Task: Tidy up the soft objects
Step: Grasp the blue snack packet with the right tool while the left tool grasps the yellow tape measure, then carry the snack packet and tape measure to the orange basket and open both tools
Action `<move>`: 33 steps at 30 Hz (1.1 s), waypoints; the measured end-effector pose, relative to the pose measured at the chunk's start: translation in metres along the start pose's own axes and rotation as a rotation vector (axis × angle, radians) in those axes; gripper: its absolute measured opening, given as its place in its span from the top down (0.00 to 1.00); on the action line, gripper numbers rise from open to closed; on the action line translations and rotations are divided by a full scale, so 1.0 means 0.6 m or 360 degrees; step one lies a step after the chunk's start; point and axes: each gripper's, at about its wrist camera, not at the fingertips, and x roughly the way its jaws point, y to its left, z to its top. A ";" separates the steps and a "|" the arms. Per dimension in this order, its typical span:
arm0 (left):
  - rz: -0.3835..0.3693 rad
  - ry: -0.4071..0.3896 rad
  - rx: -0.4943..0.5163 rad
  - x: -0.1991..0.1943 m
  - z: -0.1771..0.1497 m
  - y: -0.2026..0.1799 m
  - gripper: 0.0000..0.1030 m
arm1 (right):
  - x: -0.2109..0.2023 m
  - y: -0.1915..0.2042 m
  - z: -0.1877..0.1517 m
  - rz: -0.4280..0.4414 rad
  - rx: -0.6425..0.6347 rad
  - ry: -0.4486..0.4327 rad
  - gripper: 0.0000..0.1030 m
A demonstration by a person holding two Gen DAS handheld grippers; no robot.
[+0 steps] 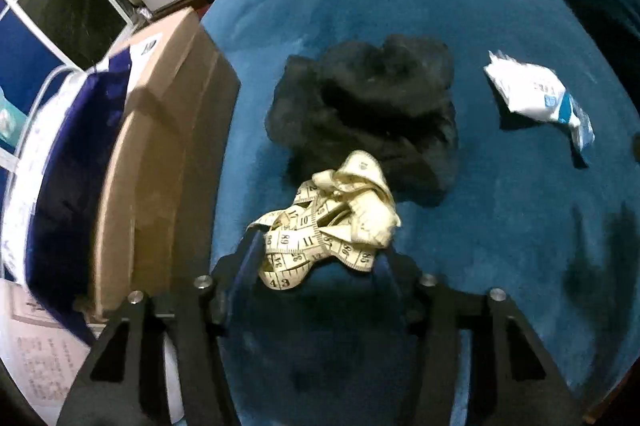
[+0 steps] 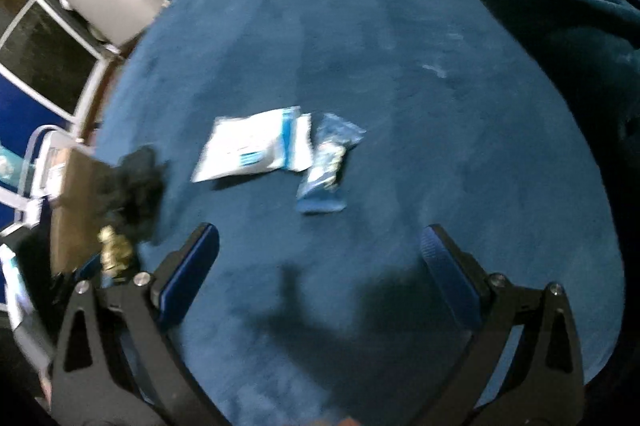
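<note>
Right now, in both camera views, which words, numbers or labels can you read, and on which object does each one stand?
"43", "34", "89", "10": printed on the yellow measuring tape, bunched on the blue cushion; its other numbers are too creased to trust.
Label on the cardboard box: too blurred.
Print on the white packet: blurred, unreadable.
Blue wrapper: unreadable.
Printed paper sheet at lower left: text too small.
</note>
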 end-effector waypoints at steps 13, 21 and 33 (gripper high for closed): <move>-0.0304 0.0013 -0.0247 -0.037 -0.013 0.045 0.61 | 0.099 -0.001 0.034 -0.0060 0.0033 0.0162 0.79; -0.0439 0.0047 -0.0272 -0.065 -0.053 0.044 0.62 | 0.028 0.011 -0.069 0.0146 -0.0023 0.0189 0.79; -0.0415 0.0090 -0.0189 -0.087 -0.103 0.033 0.62 | 0.027 0.044 -0.141 0.0092 -0.0271 0.0313 0.32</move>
